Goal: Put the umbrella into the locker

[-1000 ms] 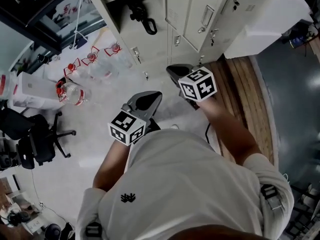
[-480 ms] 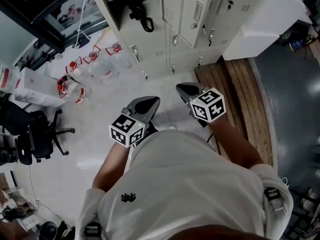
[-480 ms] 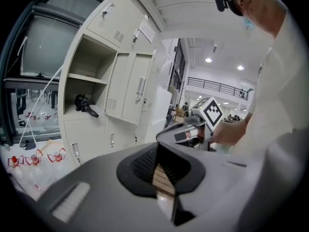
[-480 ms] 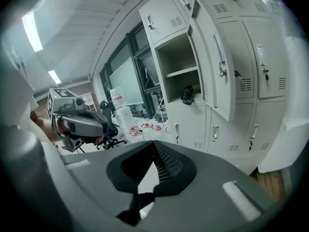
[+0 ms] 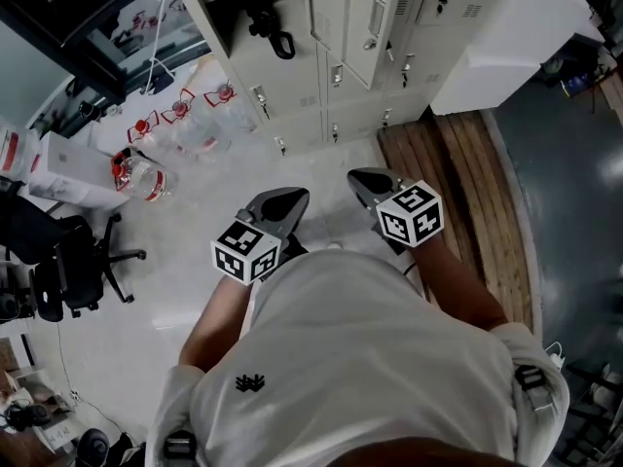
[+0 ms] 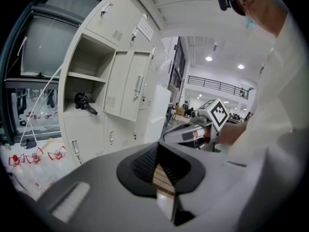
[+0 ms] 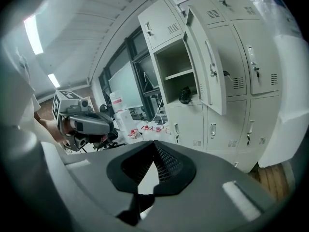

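umbrella (image 5: 273,32): on the shelf inside the open locker (image 5: 292,100) | left claw (image 5: 283,198): pressed together, empty | right claw (image 5: 367,177): pressed together, empty | step: probably standing off; keep both claws clear of the door (image 5: 355,27)

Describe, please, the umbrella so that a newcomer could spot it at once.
Find the pale lockers; one compartment stands open. The umbrella is the black thing lying on its floor, under the shelf, the only dark item there.
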The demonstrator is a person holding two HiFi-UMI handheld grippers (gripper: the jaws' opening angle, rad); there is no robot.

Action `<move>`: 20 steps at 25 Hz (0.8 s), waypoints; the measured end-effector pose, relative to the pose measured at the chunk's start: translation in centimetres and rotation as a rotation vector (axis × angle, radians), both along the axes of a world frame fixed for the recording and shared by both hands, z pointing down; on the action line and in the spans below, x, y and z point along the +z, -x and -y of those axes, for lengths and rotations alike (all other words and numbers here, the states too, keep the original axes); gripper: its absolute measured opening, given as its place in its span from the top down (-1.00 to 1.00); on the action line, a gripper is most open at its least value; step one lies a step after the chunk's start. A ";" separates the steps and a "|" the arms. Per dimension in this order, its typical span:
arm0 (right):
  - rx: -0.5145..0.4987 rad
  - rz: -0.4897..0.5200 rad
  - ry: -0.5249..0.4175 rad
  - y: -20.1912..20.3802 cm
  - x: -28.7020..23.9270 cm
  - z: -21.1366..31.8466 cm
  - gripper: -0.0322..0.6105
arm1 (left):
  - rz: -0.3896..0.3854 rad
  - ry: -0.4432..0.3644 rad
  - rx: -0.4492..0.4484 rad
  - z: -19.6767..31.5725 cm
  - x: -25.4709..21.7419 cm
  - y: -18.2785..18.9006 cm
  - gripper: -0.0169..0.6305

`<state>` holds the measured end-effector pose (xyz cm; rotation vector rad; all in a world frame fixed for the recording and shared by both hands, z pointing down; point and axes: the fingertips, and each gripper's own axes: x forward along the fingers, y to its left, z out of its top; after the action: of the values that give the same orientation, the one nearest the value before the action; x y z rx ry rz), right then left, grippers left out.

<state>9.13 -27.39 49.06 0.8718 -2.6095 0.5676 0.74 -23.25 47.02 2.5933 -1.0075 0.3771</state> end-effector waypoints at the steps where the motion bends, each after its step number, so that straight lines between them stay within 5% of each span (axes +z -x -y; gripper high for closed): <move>1: 0.000 0.001 -0.004 -0.1 -0.1 -0.1 0.89 | 0.000 -0.001 0.001 0.0 0.0 -0.2 0.78; 20: -0.010 -0.005 -0.004 0.1 0.4 -1.2 0.89 | -0.009 0.023 -0.007 -1.1 1.0 0.1 0.77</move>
<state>9.03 -26.18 49.43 0.8597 -2.6100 0.5573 0.69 -22.10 48.04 2.5686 -1.0028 0.3727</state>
